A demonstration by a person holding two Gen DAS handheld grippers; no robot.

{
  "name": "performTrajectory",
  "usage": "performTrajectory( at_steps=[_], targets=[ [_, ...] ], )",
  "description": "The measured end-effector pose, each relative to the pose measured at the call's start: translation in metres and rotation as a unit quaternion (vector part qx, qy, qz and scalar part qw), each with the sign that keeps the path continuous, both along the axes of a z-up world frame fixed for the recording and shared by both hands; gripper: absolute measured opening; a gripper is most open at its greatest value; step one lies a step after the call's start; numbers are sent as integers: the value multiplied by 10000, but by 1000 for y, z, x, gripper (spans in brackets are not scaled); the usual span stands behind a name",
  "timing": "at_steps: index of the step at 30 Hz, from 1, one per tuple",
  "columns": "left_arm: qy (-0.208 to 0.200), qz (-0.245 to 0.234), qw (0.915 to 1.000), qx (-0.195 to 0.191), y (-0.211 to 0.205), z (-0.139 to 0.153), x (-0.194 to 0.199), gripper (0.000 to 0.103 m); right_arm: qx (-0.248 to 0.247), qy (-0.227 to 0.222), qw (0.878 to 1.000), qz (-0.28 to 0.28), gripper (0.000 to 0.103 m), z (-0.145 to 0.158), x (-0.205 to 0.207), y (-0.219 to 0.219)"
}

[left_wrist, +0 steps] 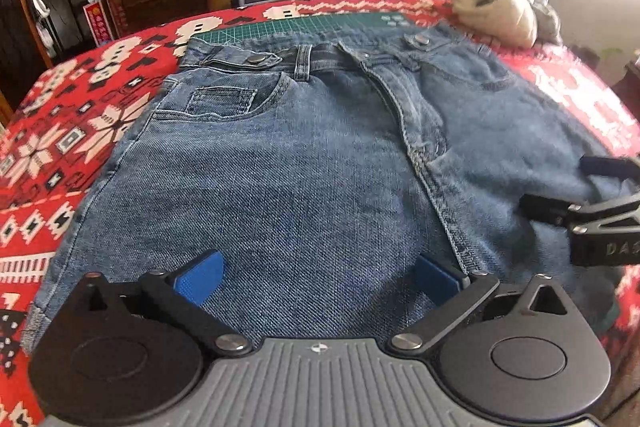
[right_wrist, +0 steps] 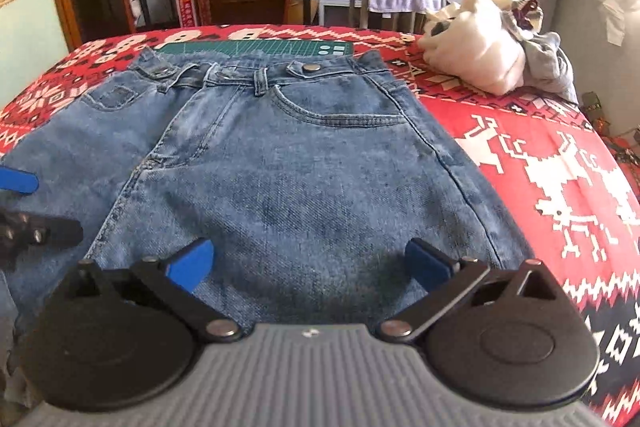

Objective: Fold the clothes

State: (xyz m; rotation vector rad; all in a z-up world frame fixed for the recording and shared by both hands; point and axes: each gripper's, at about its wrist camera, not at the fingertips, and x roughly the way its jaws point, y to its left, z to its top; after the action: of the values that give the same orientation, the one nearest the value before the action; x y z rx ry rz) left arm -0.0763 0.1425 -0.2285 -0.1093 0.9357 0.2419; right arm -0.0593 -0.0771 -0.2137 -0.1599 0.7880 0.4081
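1. Nearest the lens in the left wrist view, the left hand-held gripper [left_wrist: 318, 277] has its blue pads spread wide over the denim, with nothing between them.
2. Likewise the right hand-held gripper [right_wrist: 308, 263] stands with its pads wide apart above the cloth and grips nothing.
3. Both sit over the lower part of a pair of blue jeans [left_wrist: 280, 163], the left over one leg and the right over the other, just beside each other.
4. These jeans lie front side up and spread flat on a red patterned cover [right_wrist: 540, 155] over what looks like a table, though I cannot tell for sure what is under it. The waistband lies at the far end, partly over a green cutting mat [left_wrist: 320, 25].
5. As far as the views reach, the upper half of the jeans shows no fold: both front pockets and the fly are visible side by side. The leg ends lie below the cameras and are hidden, so I cannot tell whether they are folded.
6. My judgement is that the jeans as seen are laid out, not folded, so folding them remains to be done.
7. At the far right corner sits a crumpled heap of clothes [right_wrist: 500, 55], cream and grey, none of it visibly folded; it likely remains to be done too.
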Motion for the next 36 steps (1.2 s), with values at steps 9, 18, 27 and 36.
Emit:
performTrajectory(
  at_steps=[9,18,27,36],
  targets=[
    [-9,3,10000,54,-3,-1,-2,103,66,-42,9998,-192,102,0,-2,-1],
    [-346,318,9986,259,8,11,0,100,76,-125,9997,-183,102,-1,-4,-1],
    [-558,661,9959,265,38,23,15,49,75,-154,9997,-187,103,0,-7,0],
    [-571,627,9964,-69,64,11,31,25,152,-178,9995,-230,102,1,-6,-1]
  ],
)
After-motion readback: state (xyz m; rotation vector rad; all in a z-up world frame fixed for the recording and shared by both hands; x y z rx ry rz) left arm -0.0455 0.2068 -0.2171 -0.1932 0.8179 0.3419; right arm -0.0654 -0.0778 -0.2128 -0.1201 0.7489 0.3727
